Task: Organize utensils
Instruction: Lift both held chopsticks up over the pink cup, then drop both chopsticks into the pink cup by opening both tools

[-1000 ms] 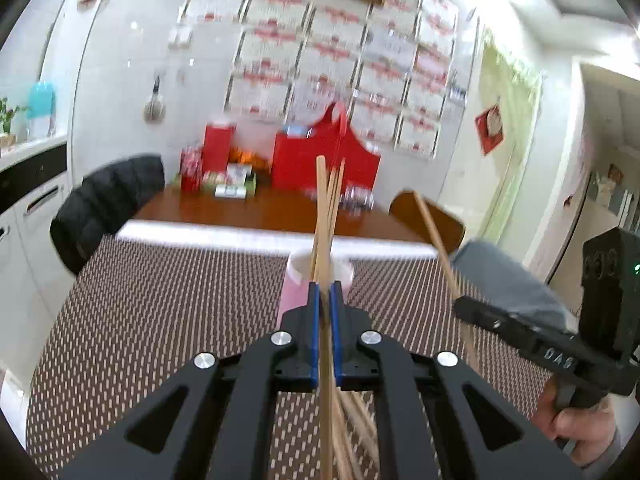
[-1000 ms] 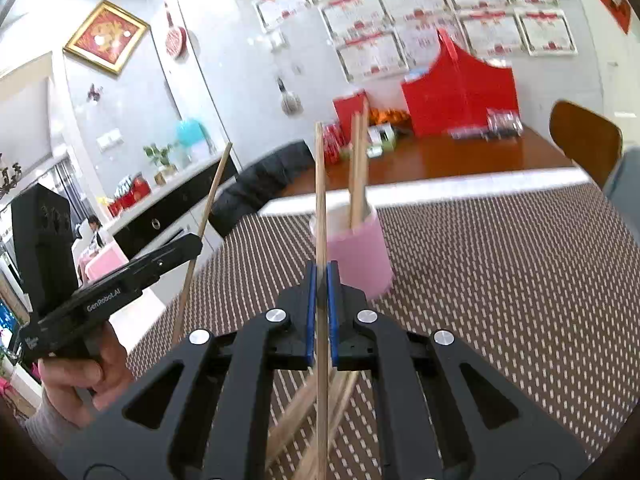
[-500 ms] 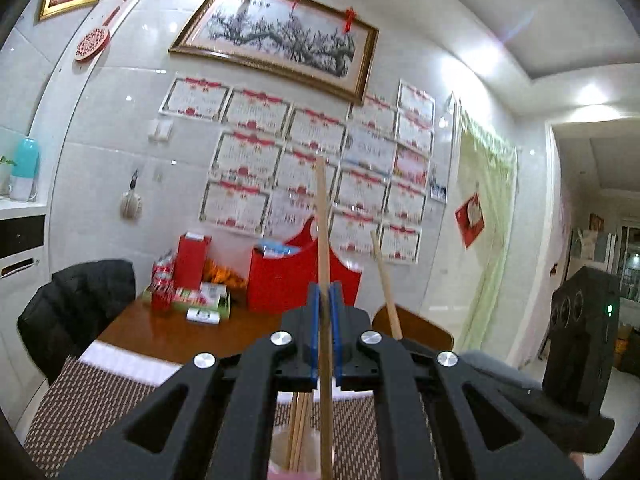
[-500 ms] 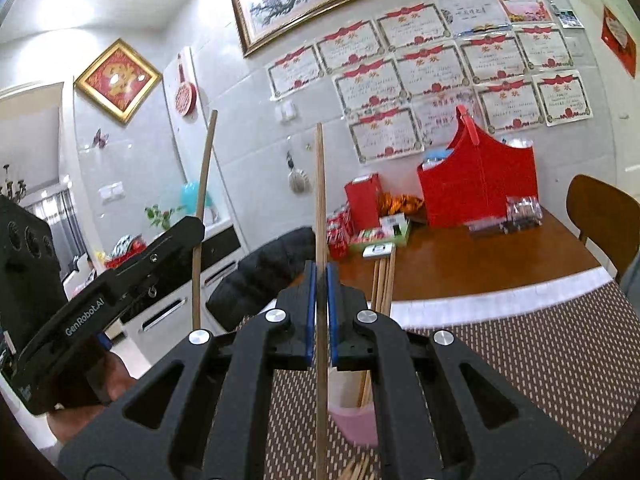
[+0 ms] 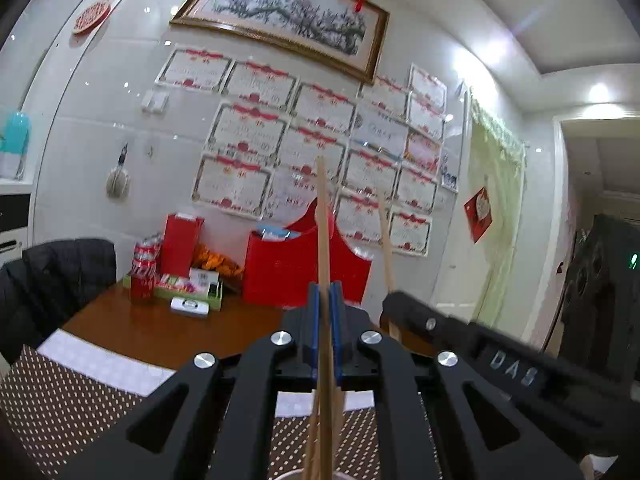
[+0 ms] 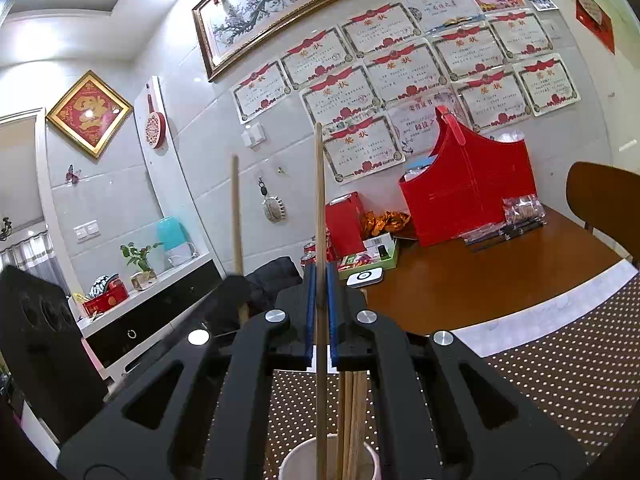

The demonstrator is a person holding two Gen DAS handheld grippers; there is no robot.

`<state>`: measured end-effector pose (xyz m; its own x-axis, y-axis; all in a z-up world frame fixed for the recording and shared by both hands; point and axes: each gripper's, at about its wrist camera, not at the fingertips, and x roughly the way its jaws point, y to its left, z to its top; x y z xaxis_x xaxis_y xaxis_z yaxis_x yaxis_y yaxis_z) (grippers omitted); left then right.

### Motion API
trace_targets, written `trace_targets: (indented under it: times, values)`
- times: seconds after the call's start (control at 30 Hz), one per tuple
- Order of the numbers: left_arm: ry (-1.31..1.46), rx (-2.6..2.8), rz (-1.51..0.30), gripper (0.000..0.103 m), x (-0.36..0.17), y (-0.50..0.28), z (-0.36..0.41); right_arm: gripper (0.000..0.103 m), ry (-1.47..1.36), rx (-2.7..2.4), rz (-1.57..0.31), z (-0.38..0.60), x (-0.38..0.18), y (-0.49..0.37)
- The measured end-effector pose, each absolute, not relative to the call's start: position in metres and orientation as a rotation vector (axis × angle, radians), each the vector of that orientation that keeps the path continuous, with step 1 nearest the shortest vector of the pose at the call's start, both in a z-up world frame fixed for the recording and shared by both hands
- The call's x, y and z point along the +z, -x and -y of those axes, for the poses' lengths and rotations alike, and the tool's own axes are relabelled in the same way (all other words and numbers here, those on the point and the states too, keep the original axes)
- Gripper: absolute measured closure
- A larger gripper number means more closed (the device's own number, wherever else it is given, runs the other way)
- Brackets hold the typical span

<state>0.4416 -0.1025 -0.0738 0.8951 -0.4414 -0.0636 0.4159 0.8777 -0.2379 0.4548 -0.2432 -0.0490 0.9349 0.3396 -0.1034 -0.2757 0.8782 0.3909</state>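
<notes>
We see a wooden chopstick (image 6: 319, 200) standing upright, pinched by the right gripper (image 6: 320, 312), its lower end inside the white cup (image 6: 294, 458) directly below. More chopsticks (image 6: 352, 420) already stand in that cup. The left gripper (image 5: 325, 332) clamps a second chopstick (image 5: 323, 216) above the cup too. Beyond the cup lie the dotted mat (image 6: 560, 368) and the brown table (image 6: 480, 280).
</notes>
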Motion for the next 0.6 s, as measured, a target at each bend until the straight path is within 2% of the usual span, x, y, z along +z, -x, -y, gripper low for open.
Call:
trace_targets:
  times: [0.6]
  values:
    - [0.217,-0.428,-0.155,0.098,-0.116,-0.452,0.099,0.096,-0.338,0.292,-0.170,0.230,-0.078,-0.457]
